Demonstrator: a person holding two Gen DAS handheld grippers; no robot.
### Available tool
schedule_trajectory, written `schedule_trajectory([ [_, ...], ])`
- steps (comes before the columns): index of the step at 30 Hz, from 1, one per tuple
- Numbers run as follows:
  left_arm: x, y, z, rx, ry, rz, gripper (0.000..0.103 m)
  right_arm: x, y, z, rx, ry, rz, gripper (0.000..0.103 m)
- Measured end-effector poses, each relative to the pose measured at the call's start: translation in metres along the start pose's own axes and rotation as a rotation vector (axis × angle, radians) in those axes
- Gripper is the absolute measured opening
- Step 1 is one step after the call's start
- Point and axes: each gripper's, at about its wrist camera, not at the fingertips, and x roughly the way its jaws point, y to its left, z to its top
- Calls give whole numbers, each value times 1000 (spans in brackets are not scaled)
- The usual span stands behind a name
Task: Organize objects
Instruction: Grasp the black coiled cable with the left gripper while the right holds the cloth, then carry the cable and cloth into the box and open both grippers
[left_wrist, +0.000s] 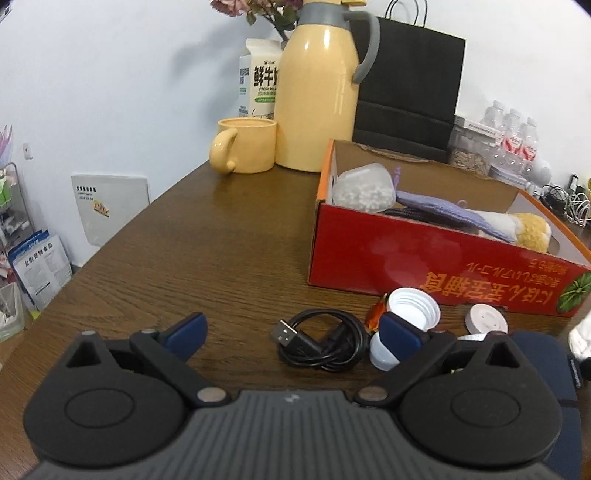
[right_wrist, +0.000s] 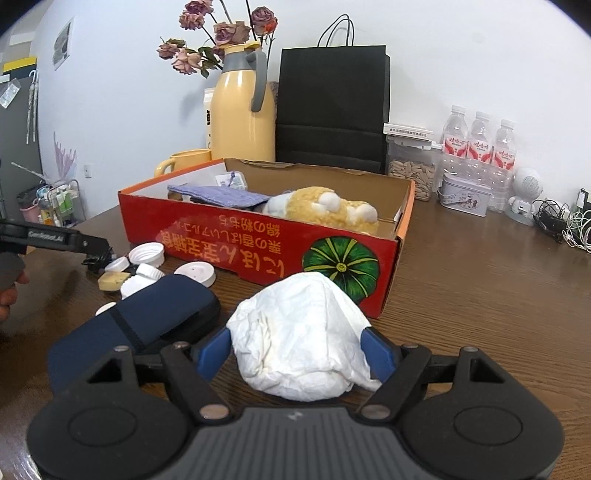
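The milk carton (left_wrist: 260, 79) at the worktop's far edge reads "FRESH MILK" under large Chinese characters. The red cardboard box (left_wrist: 424, 258) carries upside-down yellow Japanese and Chinese lettering and a green pumpkin picture on its near wall. The three water bottles (right_wrist: 480, 147) by the far right edge wear red-and-white labels too small to read.

The left claw (left_wrist: 293, 334) is held low and level over the brown worktop (left_wrist: 184, 240), its blue-tipped fingers (left_wrist: 184, 330) spread wide. The coiled black USB cable (left_wrist: 323, 345) lies on the worktop between them, nearer the right finger and touching neither as far as can be seen. Just beyond that finger sit white bottle caps (left_wrist: 413, 306) and a round white disc (left_wrist: 485, 319), close against the box's near wall.

The right claw (right_wrist: 297, 354) points toward the box's near right corner, and its blue fingers (right_wrist: 212, 350) pinch a crumpled white paper wad (right_wrist: 306, 332) from both sides. A dark blue zip case (right_wrist: 140, 321) lies just to the left of it. Inside the box rest a plush toy (right_wrist: 325, 210), a purple cloth pouch (right_wrist: 221, 195) and a clear container of white beads (left_wrist: 364, 188). A yellow thermos (left_wrist: 317, 92), yellow mug (left_wrist: 245, 146) and black paper bag (left_wrist: 406, 85) stand behind it.
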Motion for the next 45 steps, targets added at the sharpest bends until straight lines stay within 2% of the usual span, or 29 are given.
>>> schedule_trajectory([
  [2,2,1,-1,-11,3,-5,92,0,0,0,-2,-1,-1,77],
  [7,5,1,-3,-20,13,-47,82,-1,0,0,-2,-8,-9,77],
  [9,5,1,-3,-18,8,-75,72,-1,0,0,-1,-10,-11,77],
  [10,4,0,-4,-19,5,-87,61,-1,0,0,-1,-10,-12,77],
  [13,3,0,-5,-24,-2,-94,57,-2,0,0,1,-13,-14,77],
  [18,0,3,-5,-43,-12,-89,56,-2,0,0,2,-16,-15,77],
  [27,-16,0,-7,-25,-95,-70,56,-7,0,-1,5,-37,-19,77],
  [37,-53,-20,13,33,-192,-144,56,-19,8,5,-35,-102,-33,77],
  [45,-61,-54,46,80,-268,-205,56,-26,20,44,-92,-183,-22,77],
])
